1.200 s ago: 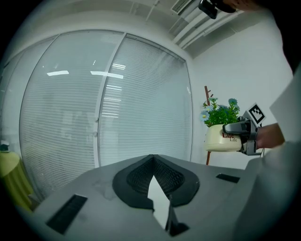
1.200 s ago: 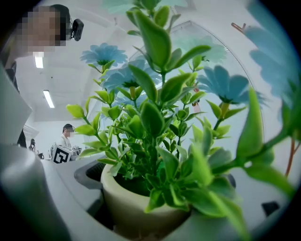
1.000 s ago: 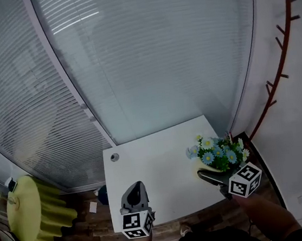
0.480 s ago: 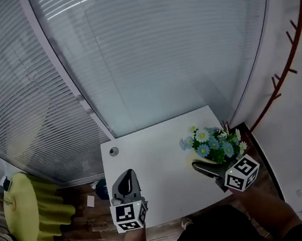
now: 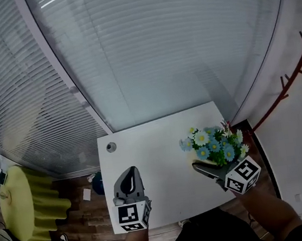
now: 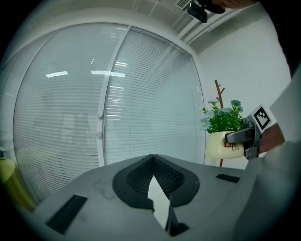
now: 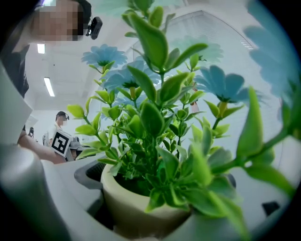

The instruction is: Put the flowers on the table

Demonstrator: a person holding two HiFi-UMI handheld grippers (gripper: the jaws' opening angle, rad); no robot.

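Note:
A cream pot of blue and white flowers (image 5: 214,146) hangs over the right part of the white table (image 5: 155,155), near its right edge. My right gripper (image 5: 201,166) is shut on the pot, a jaw on each side. In the right gripper view the pot (image 7: 136,207) and its leaves (image 7: 155,113) fill the picture between the jaws of the right gripper (image 7: 155,197). From the left gripper view the pot (image 6: 222,143) is seen held up in the air. My left gripper (image 5: 129,175) is over the table's front left and is shut on nothing; it shows again as the left gripper (image 6: 153,162).
A glass wall with blinds (image 5: 148,52) runs behind the table. A red-brown coat rack (image 5: 293,78) stands at the right. On the wooden floor to the left sits a yellow-green seat (image 5: 19,207). A round cable hole (image 5: 111,147) marks the table's back left.
The right gripper has carried the pot a little to the left, farther in over the table. The left gripper has hardly moved. The head camera has shifted slightly.

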